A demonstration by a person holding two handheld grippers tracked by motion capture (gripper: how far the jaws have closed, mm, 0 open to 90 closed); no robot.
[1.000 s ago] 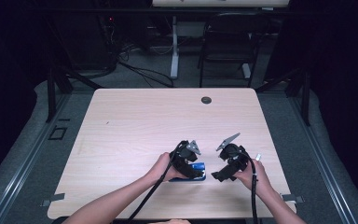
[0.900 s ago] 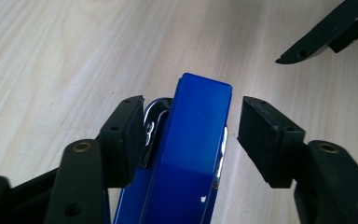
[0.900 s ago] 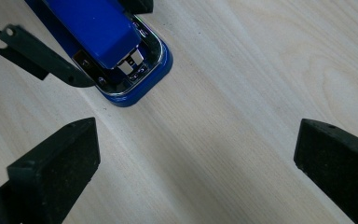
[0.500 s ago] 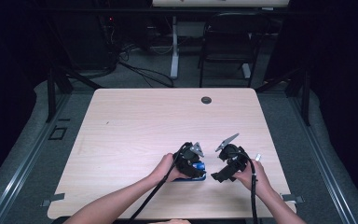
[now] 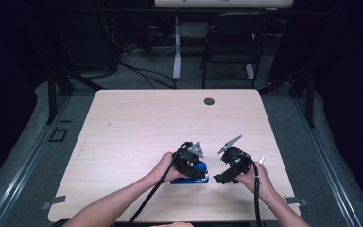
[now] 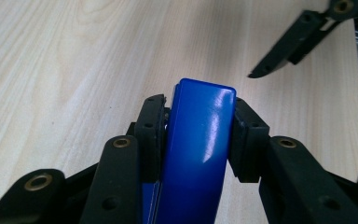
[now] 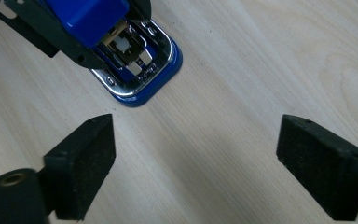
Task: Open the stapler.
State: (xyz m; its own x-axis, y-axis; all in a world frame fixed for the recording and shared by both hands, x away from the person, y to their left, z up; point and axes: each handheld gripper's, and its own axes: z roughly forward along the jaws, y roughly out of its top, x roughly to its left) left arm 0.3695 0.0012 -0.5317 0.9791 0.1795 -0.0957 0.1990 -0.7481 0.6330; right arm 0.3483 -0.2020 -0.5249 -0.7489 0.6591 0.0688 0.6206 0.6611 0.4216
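A blue stapler (image 5: 192, 179) with a chrome base lies on the wooden table (image 5: 146, 127) near its front edge. My left gripper (image 5: 194, 168) is shut on it. In the left gripper view both pads press the sides of the stapler's blue top (image 6: 198, 140), and the jaws have just been closing on it. My right gripper (image 5: 223, 178) stands just right of the stapler, open. In the right gripper view its jaws (image 7: 196, 154) have just narrowed a little, with bare table between them, and the stapler's nose (image 7: 137, 70) lies ahead of them.
A round dark grommet (image 5: 209, 101) sits near the table's far edge. A black chair (image 5: 231, 42) and cables stand on the floor beyond the table. A small pale object (image 5: 261, 160) lies by the right hand.
The left gripper has shifted slightly right over the stapler and closed on it. The right hand has stayed where it was.
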